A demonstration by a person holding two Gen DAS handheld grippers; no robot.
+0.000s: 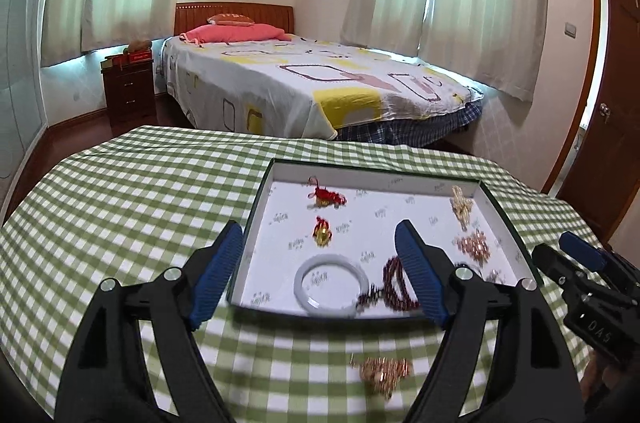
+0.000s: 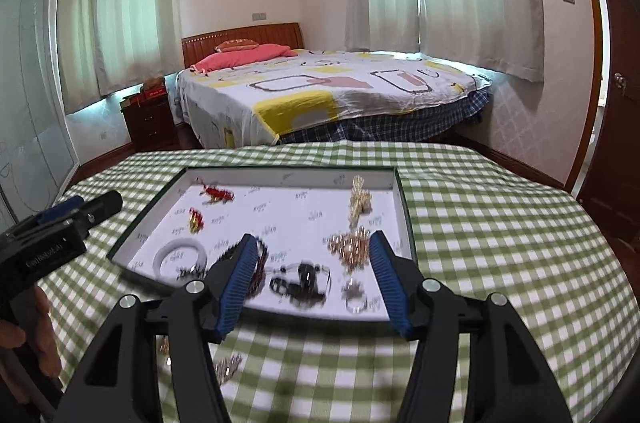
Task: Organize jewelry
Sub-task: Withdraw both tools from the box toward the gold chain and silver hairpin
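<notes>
Currently both the left gripper (image 1: 318, 271) and right gripper (image 2: 312, 281) are held wide and empty, so the gold chain cluster (image 1: 384, 373) on the green-checked bench (image 1: 120, 223) should be approached low, then lifted into the shallow white box tray (image 1: 400, 179).

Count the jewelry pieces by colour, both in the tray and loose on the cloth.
Red charms: 2
White bangle: 1
Dark red beads: 1
Gold pieces: 2
Black piece: 1
Silver ring: 1
Loose gold piece on the cloth: 1, blurred, possibly more
Total: 9
</notes>
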